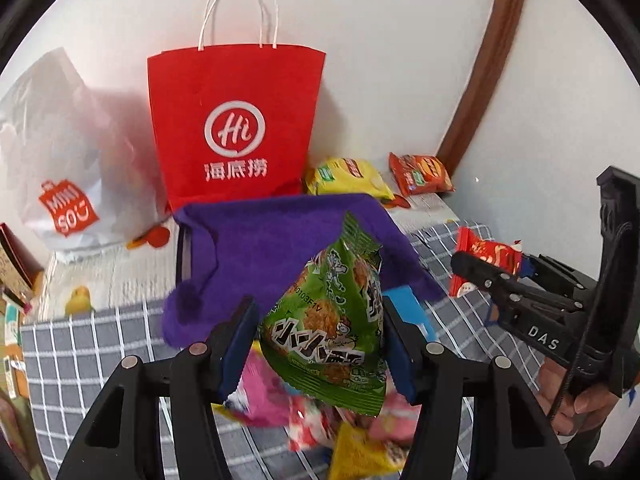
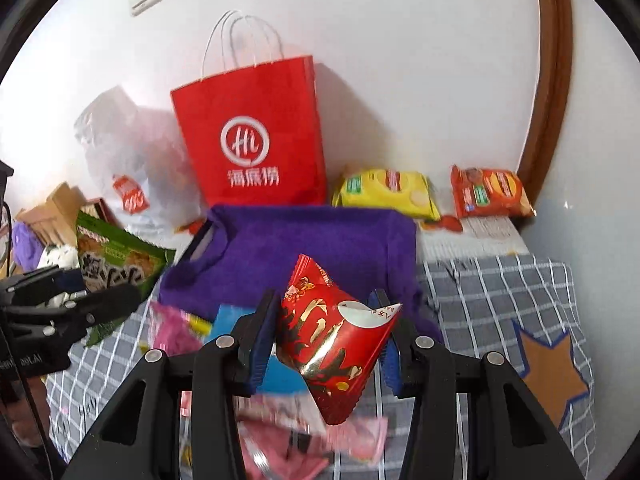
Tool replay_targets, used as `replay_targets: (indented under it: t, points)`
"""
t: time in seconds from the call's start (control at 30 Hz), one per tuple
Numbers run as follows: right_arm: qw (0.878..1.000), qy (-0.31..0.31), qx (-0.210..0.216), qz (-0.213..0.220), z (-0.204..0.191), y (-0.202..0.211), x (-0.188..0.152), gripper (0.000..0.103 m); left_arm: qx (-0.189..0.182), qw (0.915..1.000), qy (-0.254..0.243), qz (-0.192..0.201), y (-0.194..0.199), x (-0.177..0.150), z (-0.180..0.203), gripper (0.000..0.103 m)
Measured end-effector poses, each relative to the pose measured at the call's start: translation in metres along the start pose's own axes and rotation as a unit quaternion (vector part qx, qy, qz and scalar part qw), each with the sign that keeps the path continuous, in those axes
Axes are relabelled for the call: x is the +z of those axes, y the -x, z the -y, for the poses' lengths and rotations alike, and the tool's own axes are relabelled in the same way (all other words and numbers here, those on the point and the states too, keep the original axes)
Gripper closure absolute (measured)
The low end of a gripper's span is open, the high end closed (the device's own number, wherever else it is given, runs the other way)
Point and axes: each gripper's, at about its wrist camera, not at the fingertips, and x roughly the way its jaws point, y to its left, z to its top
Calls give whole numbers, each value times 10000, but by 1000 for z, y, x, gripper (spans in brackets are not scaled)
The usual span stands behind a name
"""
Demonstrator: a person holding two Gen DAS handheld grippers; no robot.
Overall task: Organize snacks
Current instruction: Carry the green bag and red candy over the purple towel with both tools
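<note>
Status: we hold a green packet (image 1: 326, 332) clamped in the left gripper (image 1: 316, 344) | red packet (image 2: 334, 344) clamped in the right gripper (image 2: 326, 344), both lifted near the purple box (image 2: 296, 248) | remaining: loose snack pile (image 2: 280, 432) below, judged mostly unsorted.

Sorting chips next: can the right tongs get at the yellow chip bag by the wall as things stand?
Probably not yet: the right tongs are shut on a red snack packet, and the purple felt box stands before the yellow chip bag.
</note>
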Motion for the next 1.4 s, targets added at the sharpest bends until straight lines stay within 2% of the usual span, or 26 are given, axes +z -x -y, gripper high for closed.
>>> replay_targets:
  t: [0.2,0.63,0.9,1.07,1.23,1.4]
  points:
    - [9999,-47,10,138,4,-27,36,57,126,9999,87,-58,-23,32,-17,46]
    - [9998,140,166,3,5,-94,93,57,270,9994,185,-150,-69,81,-46,46]
    - [9985,198,26,-500,19,-151,85,57,196,9984,340,-413,-115,84,-72,46]
    - [9978,179,-145,-619,33,-166,80,57,68,9974,488,-528,-138,79,-91,46]
    - [9968,104,-178,-775,44,-183,77,57,170,9948,720,-704,-156,75,-112,46]
    - [9942,137,-192,-1049,47,-201,68,57,189,9935,641,-920,-176,70,-110,46]
